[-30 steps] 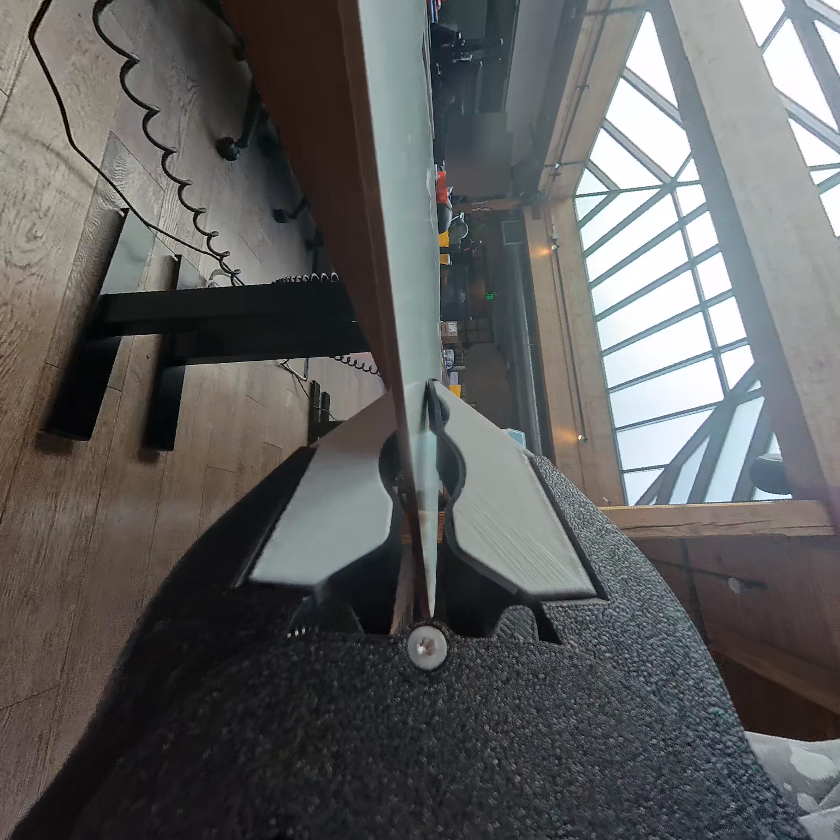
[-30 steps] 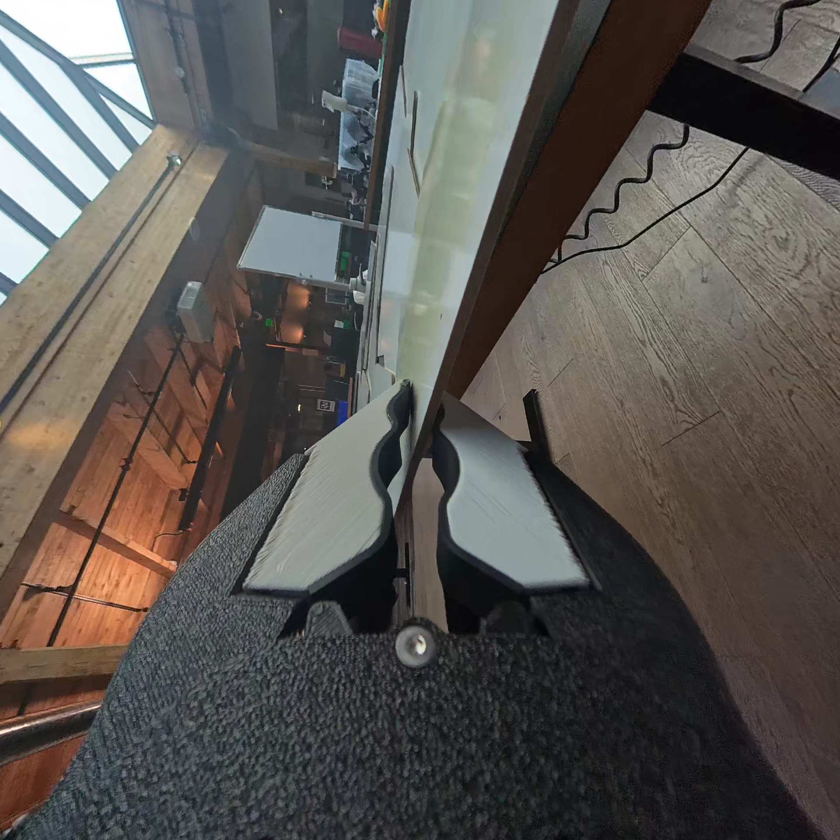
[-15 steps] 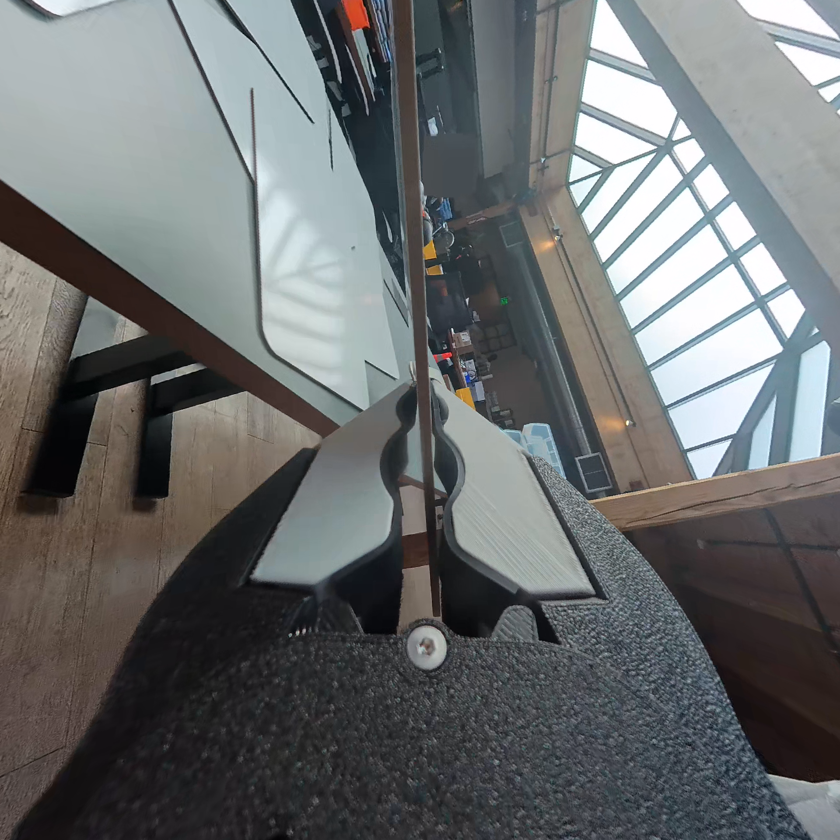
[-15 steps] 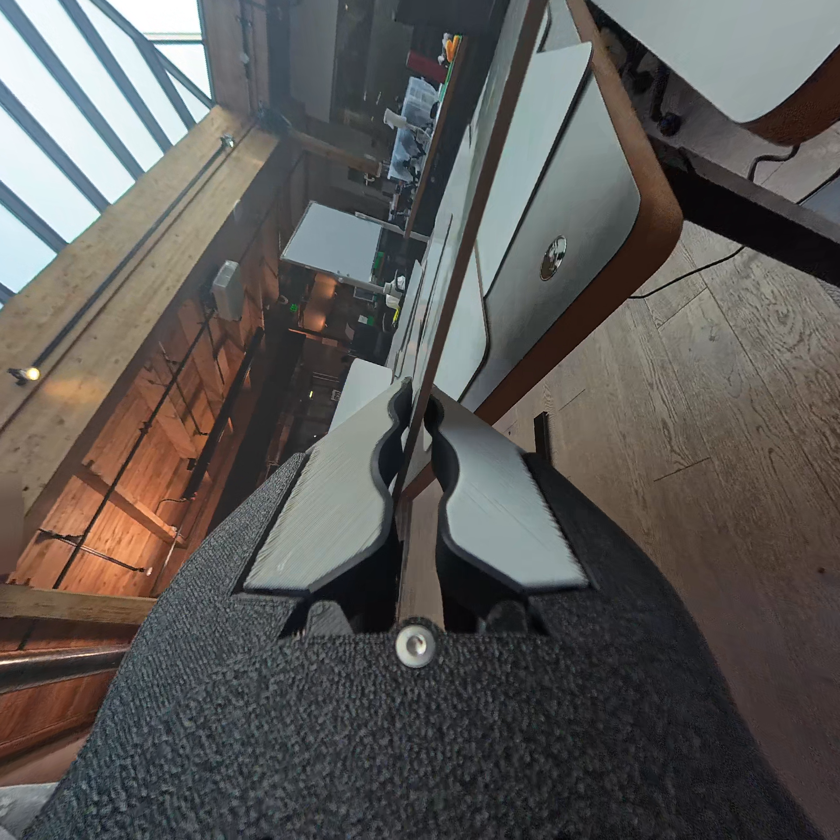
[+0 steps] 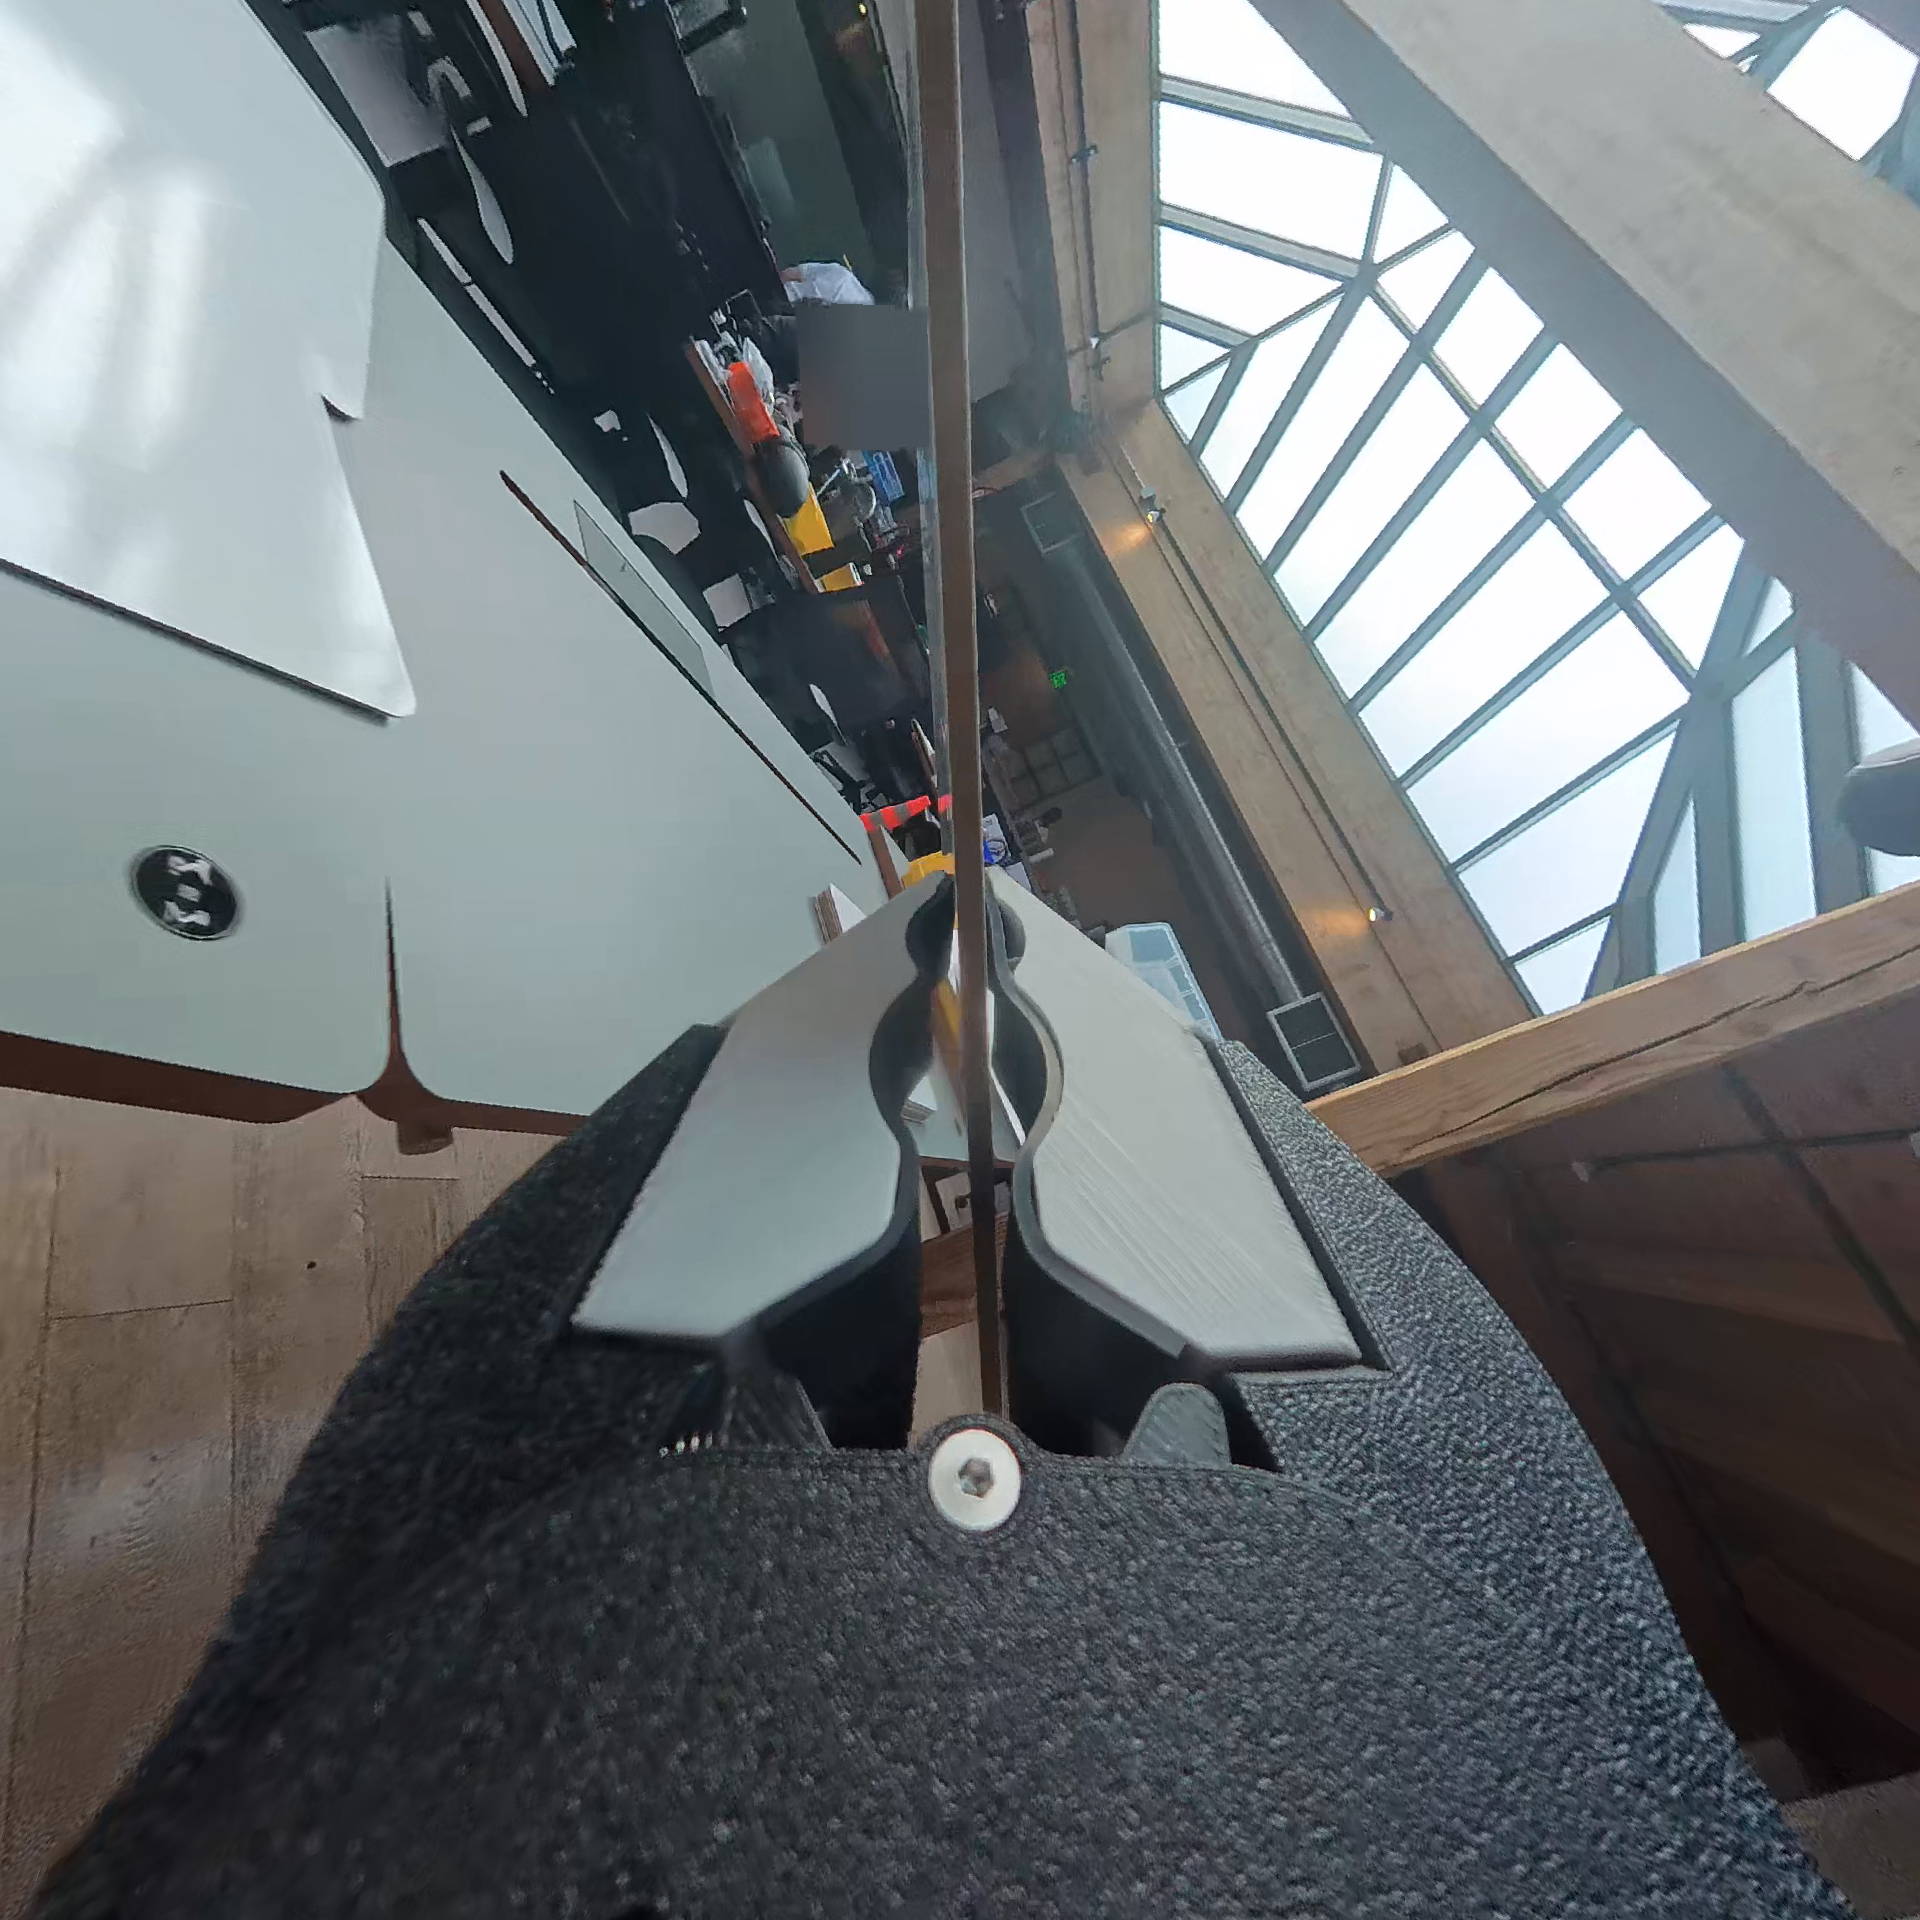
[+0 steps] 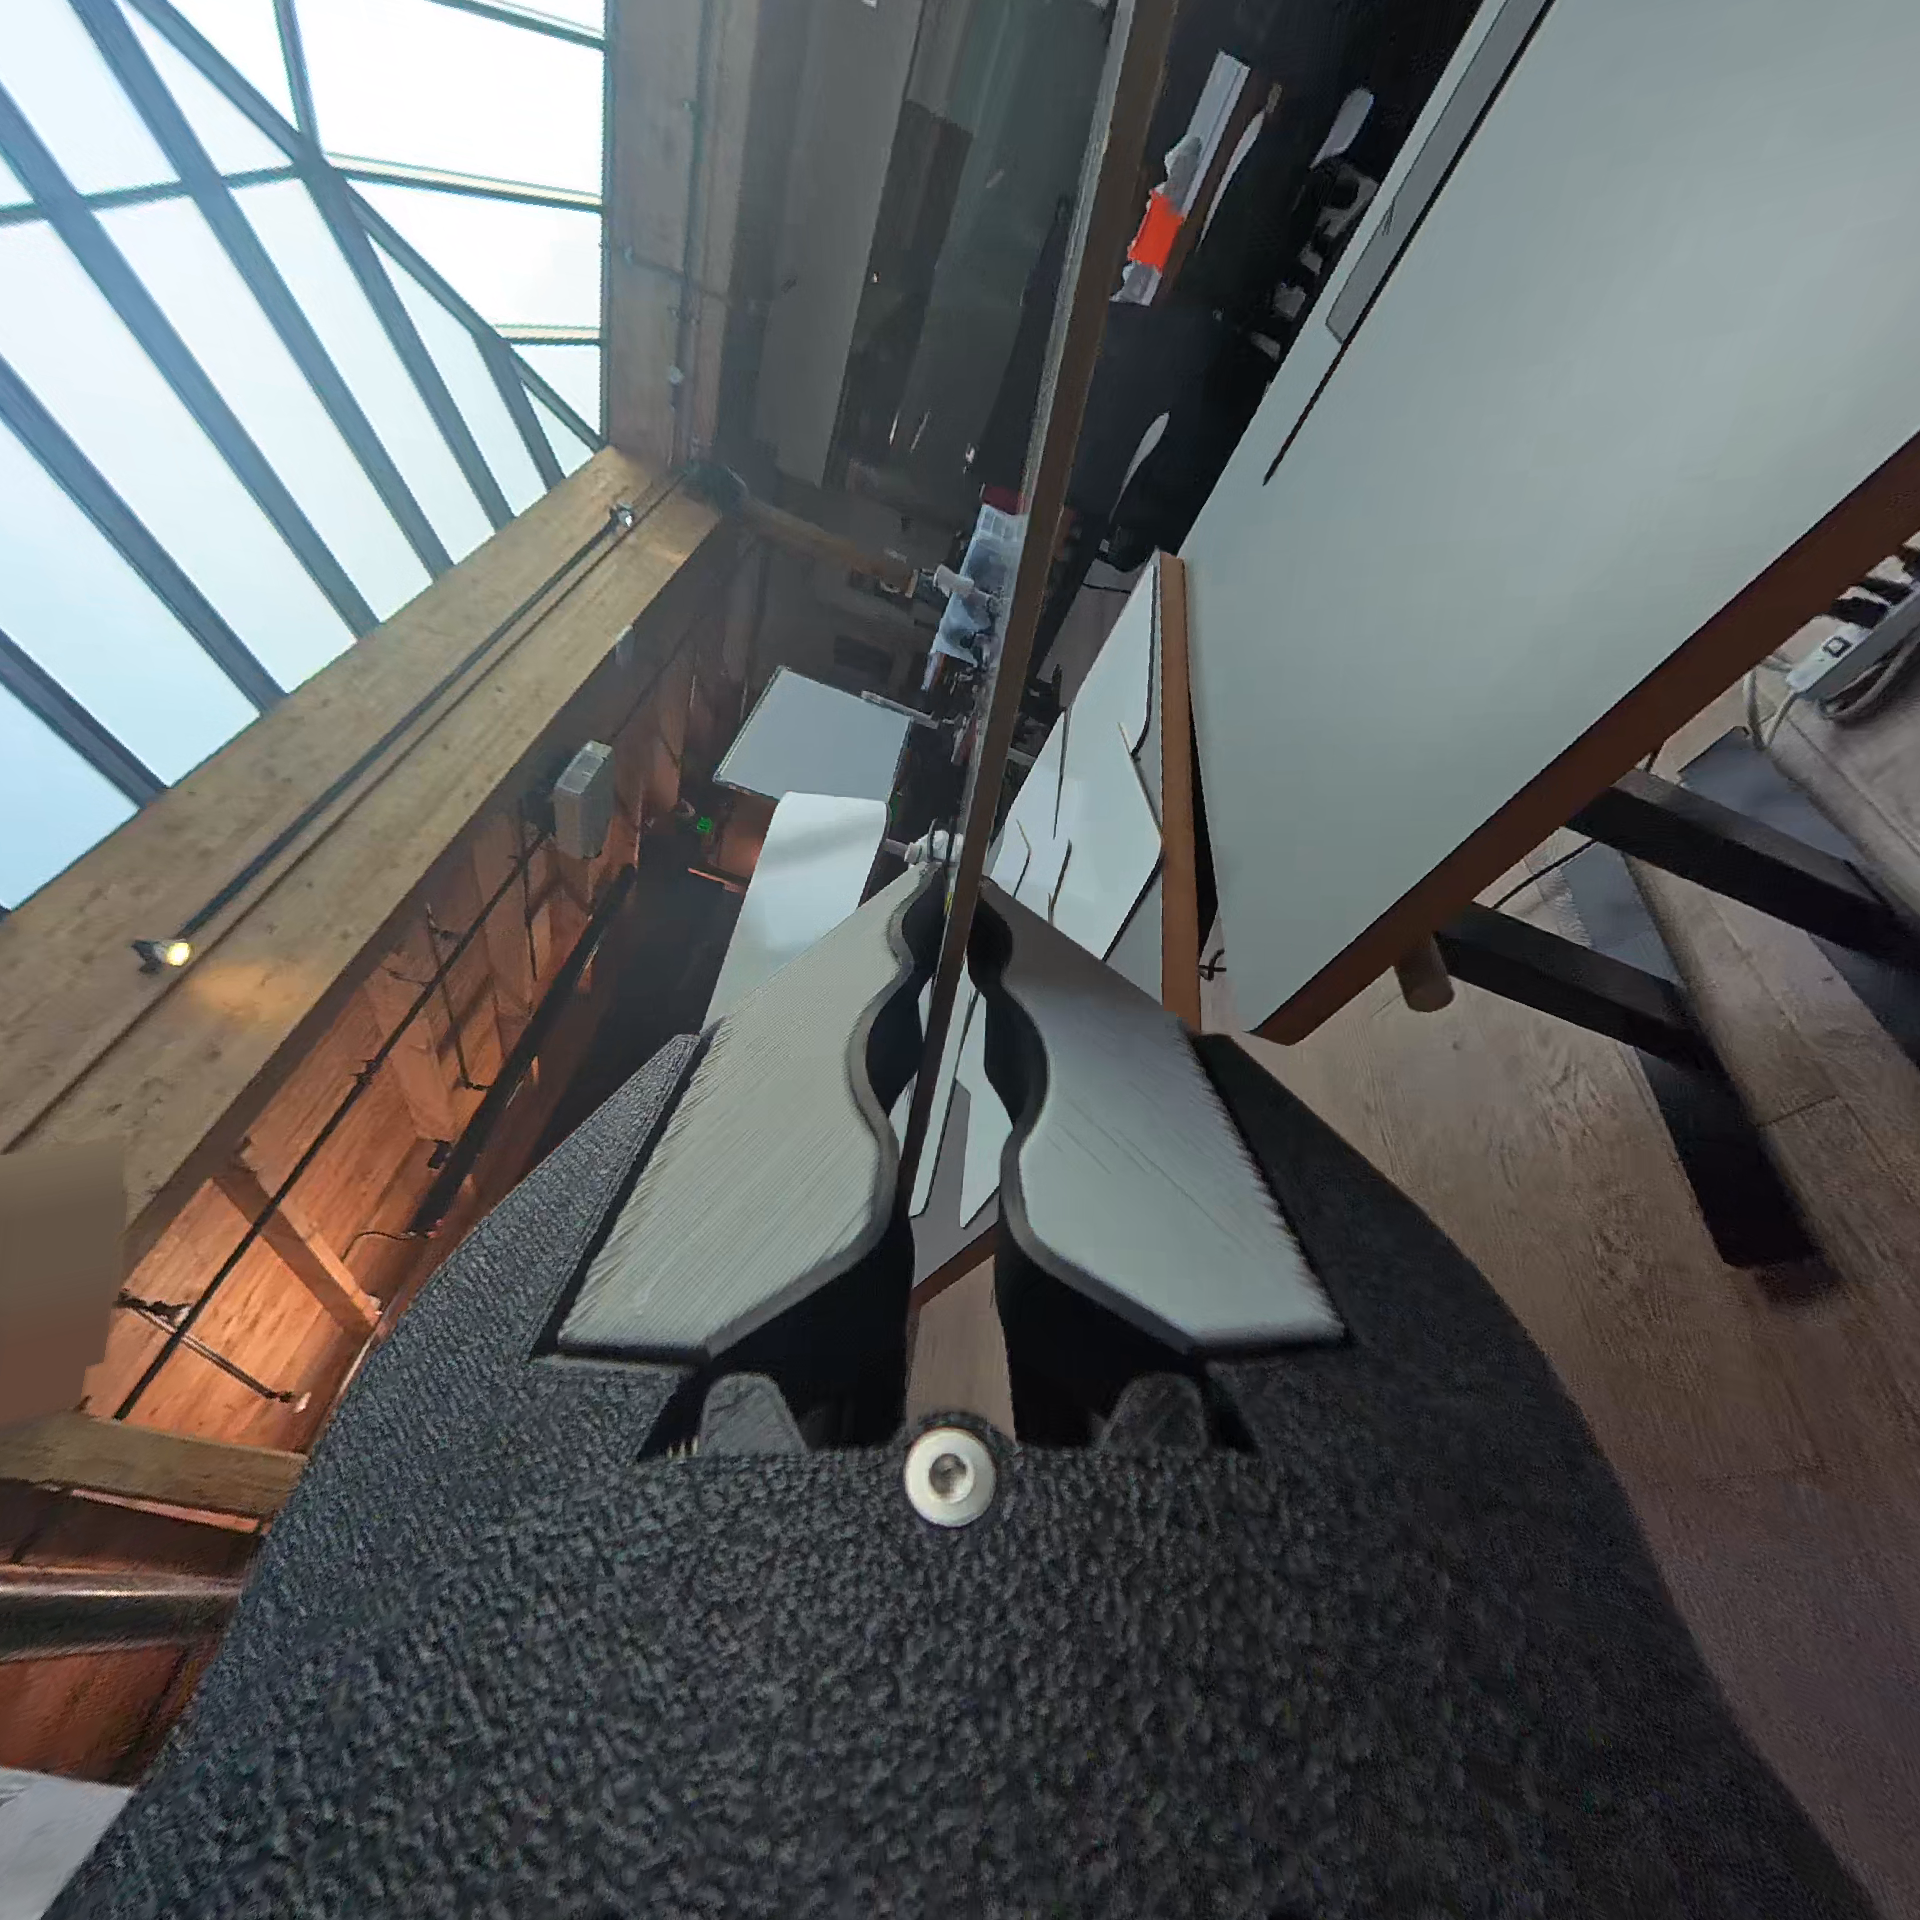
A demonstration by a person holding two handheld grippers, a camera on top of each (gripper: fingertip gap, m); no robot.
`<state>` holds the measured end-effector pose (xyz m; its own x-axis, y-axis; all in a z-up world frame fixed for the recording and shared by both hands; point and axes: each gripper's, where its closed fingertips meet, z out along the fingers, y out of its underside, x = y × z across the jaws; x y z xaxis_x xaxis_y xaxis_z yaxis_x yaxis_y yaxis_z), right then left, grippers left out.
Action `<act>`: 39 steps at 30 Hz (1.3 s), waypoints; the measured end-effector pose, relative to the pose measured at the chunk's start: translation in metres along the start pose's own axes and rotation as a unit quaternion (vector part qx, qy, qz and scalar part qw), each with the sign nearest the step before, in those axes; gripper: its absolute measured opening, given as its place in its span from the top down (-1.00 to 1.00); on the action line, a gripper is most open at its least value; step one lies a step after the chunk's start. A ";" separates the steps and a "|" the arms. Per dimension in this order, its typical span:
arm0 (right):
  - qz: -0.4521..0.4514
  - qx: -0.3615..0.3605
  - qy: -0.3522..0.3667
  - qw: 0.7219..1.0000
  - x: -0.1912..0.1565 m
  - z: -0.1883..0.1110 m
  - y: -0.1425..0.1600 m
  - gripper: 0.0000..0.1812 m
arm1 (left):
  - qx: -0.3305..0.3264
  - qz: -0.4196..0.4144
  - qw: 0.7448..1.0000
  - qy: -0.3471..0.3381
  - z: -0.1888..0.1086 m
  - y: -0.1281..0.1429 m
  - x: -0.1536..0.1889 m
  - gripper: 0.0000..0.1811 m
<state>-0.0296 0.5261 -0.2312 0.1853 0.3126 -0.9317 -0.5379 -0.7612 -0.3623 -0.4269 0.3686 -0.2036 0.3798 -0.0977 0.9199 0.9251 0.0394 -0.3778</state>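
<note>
My left gripper (image 5: 966,906) is shut on a thin flat panel (image 5: 954,520). I see the panel edge-on as a narrow brown strip that runs from between the grey fingers (image 5: 790,1143) up to the top of the view. My right gripper (image 6: 951,902) is shut on a thin brown-edged panel (image 6: 1049,468) in the same way, and it slants up and to the right between the fingers (image 6: 1132,1132). Neither view shows the panel's faces or the other gripper.
White-topped tables with brown edges (image 5: 499,831) (image 6: 1507,520) lie below, one with a round black grommet (image 5: 185,891). Black table legs (image 6: 1714,883) stand on the wooden floor (image 6: 1558,1351). Timber beams (image 5: 1610,1008) and glass roof panes (image 6: 208,312) are overhead, with cluttered benches far off.
Both grippers stayed shut on the panel and rose from table-edge height to above the tabletops. The white face has turned out of sight, so the panel now shows only as a thin edge.
</note>
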 end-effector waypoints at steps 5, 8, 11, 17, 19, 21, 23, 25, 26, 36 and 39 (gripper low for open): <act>-0.005 0.034 0.032 0.999 0.030 -0.050 -0.104 0.98 | -0.018 -0.019 0.999 0.019 0.083 0.078 0.029 0.99; 0.006 0.061 0.054 0.997 0.058 -0.068 -0.159 0.98 | -0.043 -0.015 0.999 0.025 0.132 0.114 0.038 0.99; 0.013 0.088 0.078 0.993 0.092 -0.074 -0.210 0.98 | -0.067 -0.010 0.997 0.032 0.185 0.146 0.041 0.98; 0.011 0.114 0.134 0.984 0.174 -0.052 -0.313 0.97 | -0.106 0.009 0.992 0.062 0.309 0.199 0.037 0.98; 0.022 0.118 0.143 0.982 0.202 -0.033 -0.347 0.98 | -0.120 0.014 0.990 0.071 0.350 0.213 0.038 0.98; 0.040 0.123 0.141 0.981 0.227 -0.008 -0.380 0.97 | -0.133 0.015 0.988 0.075 0.387 0.225 0.043 0.98; 0.056 0.127 0.137 0.981 0.247 0.022 -0.410 0.97 | -0.142 0.016 0.987 0.074 0.418 0.234 0.051 0.98; 0.067 0.129 0.134 0.980 0.265 0.052 -0.435 0.97 | -0.147 0.017 0.987 0.070 0.442 0.241 0.058 0.98; 0.070 0.126 0.136 0.980 0.274 0.067 -0.446 0.98 | -0.148 0.019 0.987 0.068 0.452 0.245 0.062 0.98; 0.109 0.104 0.166 0.975 0.356 0.164 -0.506 0.98 | -0.095 0.038 0.995 0.001 0.498 0.284 0.073 0.98; 0.114 0.087 0.171 0.975 0.365 0.170 -0.513 0.98 | -0.057 0.034 0.998 -0.023 0.501 0.303 0.075 0.97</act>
<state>0.1743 1.1277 -0.3806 0.2912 -0.0840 -0.9530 -0.7232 -0.6714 -0.1618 -0.1184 0.8715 -0.1965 0.4441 -0.0528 0.8944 0.8919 -0.0692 -0.4469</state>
